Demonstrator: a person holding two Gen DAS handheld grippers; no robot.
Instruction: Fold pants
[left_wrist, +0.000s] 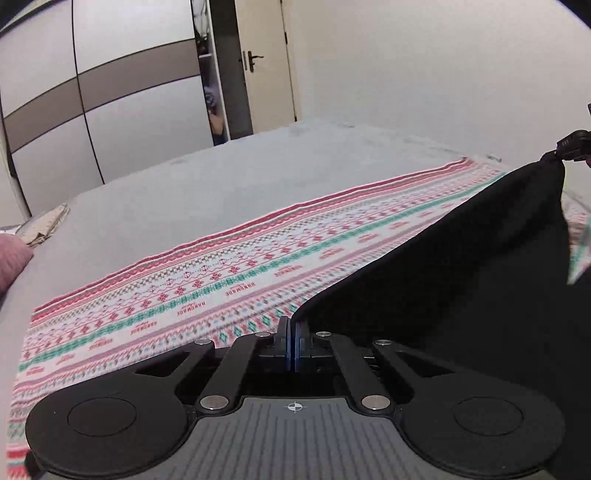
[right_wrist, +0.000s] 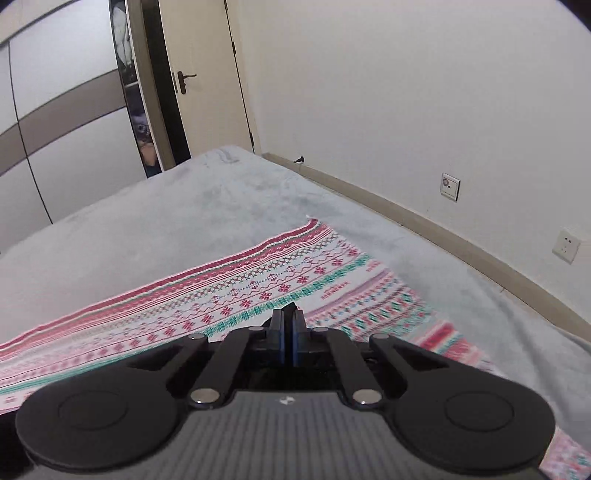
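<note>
Both grippers hold the black pants (left_wrist: 461, 280) up off the patterned cloth (left_wrist: 207, 284), so the step in hand looks like a lift-and-carry of one edge, the start of a fold or the spreading that comes before it.

The left gripper (left_wrist: 294, 326) has its jaws pressed together on a corner of the pants, and the fabric runs taut from there to the far corner. That far corner is pinched by the right gripper (left_wrist: 570, 146), seen at the edge of the left wrist view. In the right wrist view the right gripper (right_wrist: 289, 318) shows its jaws nearly closed with a small black tip of fabric between them. The rest of the pants hangs below, out of that view.

The next move probably calls for both hands to travel together, keeping the edge stretched so it does not sag. Then they would lower it square onto the cloth or onto the other half of the pants. How much of the garment hangs below, I cannot tell.

The cloth lies flat on a pale grey bed (right_wrist: 207, 206), well short of its far end. Beyond the cloth stand a wardrobe (left_wrist: 110, 96) and a cream door (right_wrist: 207, 74). A white wall (right_wrist: 406, 92) with sockets (right_wrist: 566, 245) runs to the right of the cloth. A pink pillow (left_wrist: 11, 262) lies off the cloth's left end.
</note>
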